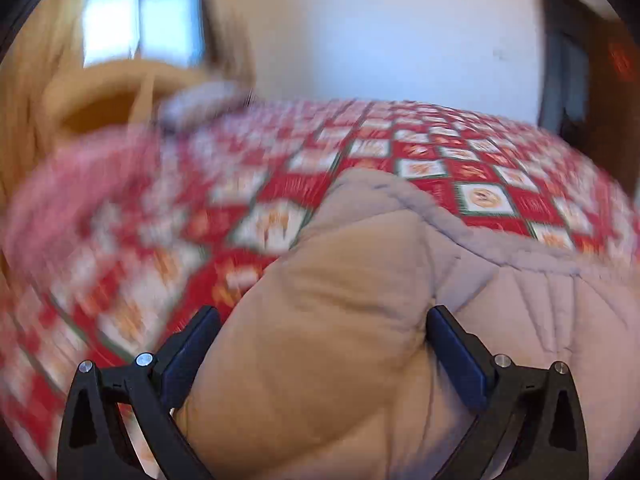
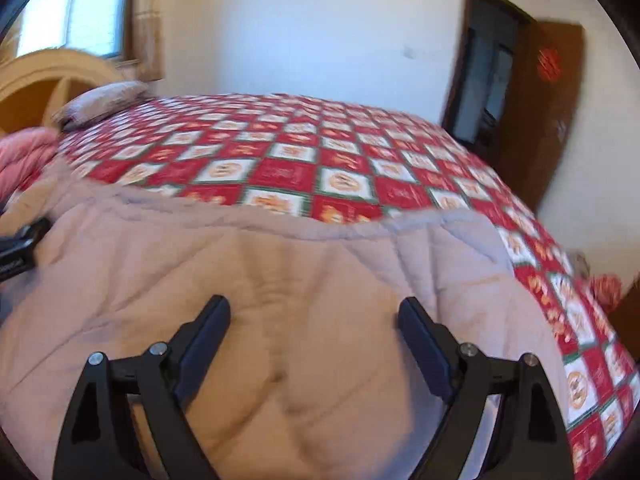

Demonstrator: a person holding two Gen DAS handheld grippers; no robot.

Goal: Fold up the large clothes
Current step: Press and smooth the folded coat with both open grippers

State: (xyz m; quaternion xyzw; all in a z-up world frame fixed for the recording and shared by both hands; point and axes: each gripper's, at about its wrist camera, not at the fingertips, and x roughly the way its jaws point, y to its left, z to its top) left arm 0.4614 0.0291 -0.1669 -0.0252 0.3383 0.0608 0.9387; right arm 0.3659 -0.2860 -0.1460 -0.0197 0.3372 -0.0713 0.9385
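Observation:
A large padded beige-grey garment [image 2: 280, 264] lies on a bed with a red and white checked cover [image 2: 288, 152]. In the left wrist view a bunched fold of the garment [image 1: 320, 320] bulges between the wide-open fingers of my left gripper [image 1: 322, 316]; the pads do not press it. My right gripper [image 2: 314, 312] is open, its fingers spread just above the flat garment, nothing between them. The left gripper's body shows at the left edge of the right wrist view [image 2: 20, 248].
A pink quilt [image 2: 24, 152] and a grey pillow [image 2: 104, 104] lie at the bed's far left by a wooden headboard [image 2: 48, 80]. A window [image 2: 76, 8] is behind. A brown door [image 2: 548, 120] stands open on the right.

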